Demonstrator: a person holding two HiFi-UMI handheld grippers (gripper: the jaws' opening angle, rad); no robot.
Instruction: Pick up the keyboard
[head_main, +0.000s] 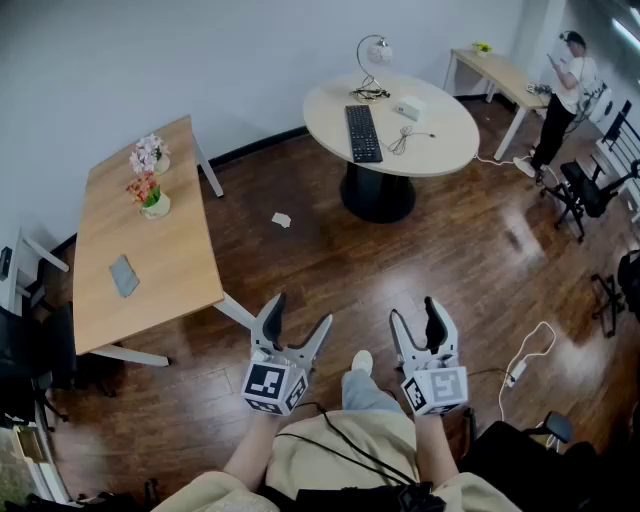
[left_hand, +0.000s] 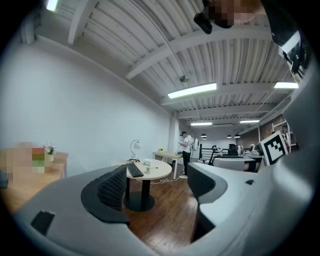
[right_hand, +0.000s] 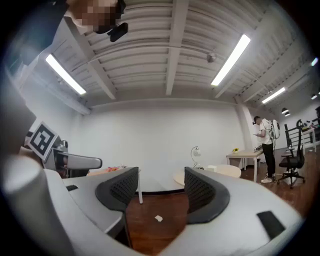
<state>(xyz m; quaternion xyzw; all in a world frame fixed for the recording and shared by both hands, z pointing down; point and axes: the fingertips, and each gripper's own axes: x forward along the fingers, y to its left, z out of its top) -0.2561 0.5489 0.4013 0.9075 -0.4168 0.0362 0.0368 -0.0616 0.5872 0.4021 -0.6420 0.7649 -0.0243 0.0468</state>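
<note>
The black keyboard (head_main: 363, 132) lies on the round white table (head_main: 450, 135) far across the room; the left gripper view also shows the keyboard (left_hand: 134, 170) on that table (left_hand: 156, 171), beyond the jaws. My left gripper (head_main: 298, 318) is held low over the wooden floor, far short of the table, open with nothing between its fingers (left_hand: 113, 187). My right gripper (head_main: 416, 316) hangs beside it, also open and empty, its fingers (right_hand: 121, 189) framing only bare floor.
A long wooden table (head_main: 170, 250) with two flower pots (head_main: 148, 190) stands at the left. On the floor lie a paper scrap (head_main: 281, 220) and a power strip (head_main: 517, 371). The round table also carries a lamp (head_main: 373, 52) and a white box (head_main: 408, 107). A person (head_main: 566, 90) stands at the far right by chairs.
</note>
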